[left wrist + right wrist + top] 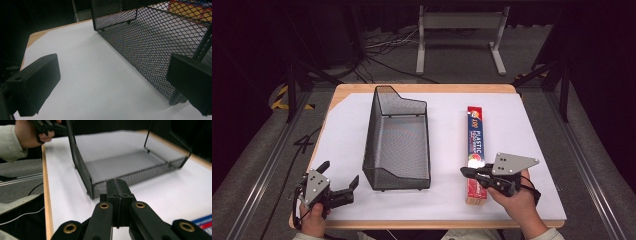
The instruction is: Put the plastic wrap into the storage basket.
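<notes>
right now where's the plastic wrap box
In the high view the plastic wrap box lies lengthwise on the white sheet, right of the mesh basket, its near end under the shut right gripper.

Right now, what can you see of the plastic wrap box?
The plastic wrap box is a long, narrow carton, red at both ends with a blue middle band printed "PLASTIC". It lies flat on the white table cover, right of the black mesh basket, lengthwise away from the person. The right gripper, fingers shut and empty, hovers over its near end; contact isn't clear.
</notes>
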`<control>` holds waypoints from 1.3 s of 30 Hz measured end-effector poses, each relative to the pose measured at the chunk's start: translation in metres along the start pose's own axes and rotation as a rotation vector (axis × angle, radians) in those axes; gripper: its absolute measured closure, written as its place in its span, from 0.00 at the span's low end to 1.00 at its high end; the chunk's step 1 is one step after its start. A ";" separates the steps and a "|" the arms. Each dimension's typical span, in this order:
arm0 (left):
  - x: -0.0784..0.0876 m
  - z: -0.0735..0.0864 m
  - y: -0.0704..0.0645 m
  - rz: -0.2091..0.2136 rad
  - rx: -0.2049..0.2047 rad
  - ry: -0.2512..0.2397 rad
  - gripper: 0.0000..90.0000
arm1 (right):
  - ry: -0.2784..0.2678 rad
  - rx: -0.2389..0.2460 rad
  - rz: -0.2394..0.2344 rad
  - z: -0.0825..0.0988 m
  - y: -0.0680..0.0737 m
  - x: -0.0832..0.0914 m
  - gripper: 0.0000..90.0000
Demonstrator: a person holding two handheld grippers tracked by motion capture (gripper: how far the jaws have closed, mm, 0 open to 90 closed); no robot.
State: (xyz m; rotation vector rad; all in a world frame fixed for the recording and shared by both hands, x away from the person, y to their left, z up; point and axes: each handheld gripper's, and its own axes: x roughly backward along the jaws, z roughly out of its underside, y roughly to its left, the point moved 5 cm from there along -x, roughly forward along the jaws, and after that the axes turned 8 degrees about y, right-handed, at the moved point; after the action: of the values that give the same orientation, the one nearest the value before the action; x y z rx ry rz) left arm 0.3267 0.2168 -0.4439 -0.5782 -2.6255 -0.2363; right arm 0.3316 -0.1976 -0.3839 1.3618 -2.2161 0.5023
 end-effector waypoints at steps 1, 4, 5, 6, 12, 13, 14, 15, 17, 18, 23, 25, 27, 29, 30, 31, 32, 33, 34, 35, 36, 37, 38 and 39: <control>0.000 0.000 0.000 0.000 0.000 0.000 0.00 | 0.013 -0.027 -0.024 0.001 -0.001 -0.003 1.00; 0.000 0.000 0.000 0.001 0.002 0.001 0.00 | 0.037 -0.037 -0.010 0.003 -0.002 -0.007 1.00; 0.000 0.000 0.000 0.000 0.001 0.002 0.00 | 0.075 -0.040 -0.006 0.005 -0.002 -0.011 1.00; 0.000 0.000 0.000 0.000 0.001 0.001 0.00 | 0.110 -0.033 -0.003 0.006 -0.002 -0.014 1.00; 0.000 0.000 0.000 -0.002 -0.001 0.000 0.00 | 0.279 -0.032 -0.032 0.010 0.002 -0.029 1.00; 0.000 0.000 0.000 -0.001 0.000 0.001 0.00 | 0.297 -0.036 -0.035 0.010 0.003 -0.030 1.00; 0.000 0.000 0.000 -0.001 0.000 0.000 0.00 | 0.315 -0.030 -0.032 0.010 0.003 -0.031 1.00; 0.000 0.000 0.001 -0.002 0.001 0.000 0.00 | 0.329 -0.023 -0.027 0.010 0.003 -0.033 1.00; -0.001 0.000 0.001 -0.003 -0.002 0.001 0.00 | 0.353 -0.022 -0.028 0.010 0.004 -0.035 1.00; -0.001 0.000 0.001 -0.002 0.000 0.001 0.00 | 0.362 -0.020 -0.029 0.011 0.004 -0.036 1.00; -0.001 0.001 0.001 -0.004 -0.002 0.002 0.00 | 0.393 -0.004 -0.014 0.013 0.003 -0.043 1.00; -0.001 0.001 0.001 -0.004 0.000 0.002 0.00 | 0.407 -0.006 -0.011 0.015 0.003 -0.044 1.00; -0.001 0.001 0.001 -0.004 0.000 0.002 0.00 | 0.429 -0.010 -0.008 0.017 0.003 -0.046 1.00; -0.001 0.001 0.002 -0.003 0.001 0.003 0.00 | 0.445 -0.013 -0.010 0.019 0.003 -0.047 1.00; -0.001 0.001 0.002 -0.003 0.001 0.003 0.00 | 0.451 -0.015 -0.008 0.020 0.003 -0.048 1.00; -0.001 0.001 0.002 -0.003 0.001 0.002 0.00 | 0.462 -0.017 -0.006 0.021 0.003 -0.049 1.00; -0.001 0.001 0.002 -0.003 0.001 0.002 0.00 | 0.473 -0.018 -0.007 0.023 0.003 -0.049 1.00; 0.000 0.001 0.002 -0.003 0.000 0.002 0.00 | 0.477 -0.018 -0.013 0.024 0.003 -0.050 1.00; -0.001 0.000 0.002 -0.003 0.000 0.002 0.00 | 0.479 -0.018 -0.015 0.025 0.003 -0.050 1.00; -0.001 0.000 0.002 -0.002 0.001 0.002 0.00 | 0.484 -0.023 -0.014 0.026 0.003 -0.050 1.00; -0.001 0.000 0.002 -0.001 0.000 0.001 0.00 | 0.489 -0.022 -0.015 0.027 0.003 -0.050 1.00; -0.001 0.000 0.002 0.000 0.000 0.001 0.00 | 0.492 -0.019 -0.013 0.027 0.003 -0.051 1.00; -0.001 0.000 0.001 0.001 0.000 0.001 0.00 | 0.499 -0.021 -0.013 0.028 0.003 -0.051 1.00; -0.002 0.000 0.001 0.002 -0.001 0.004 0.00 | 0.506 -0.017 -0.014 0.029 0.004 -0.051 1.00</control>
State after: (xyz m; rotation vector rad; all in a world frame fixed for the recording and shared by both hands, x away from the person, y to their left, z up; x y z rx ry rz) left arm 0.3287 0.2169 -0.4443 -0.5799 -2.6212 -0.2382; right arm 0.3418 -0.1747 -0.4372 1.0903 -1.7909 0.7294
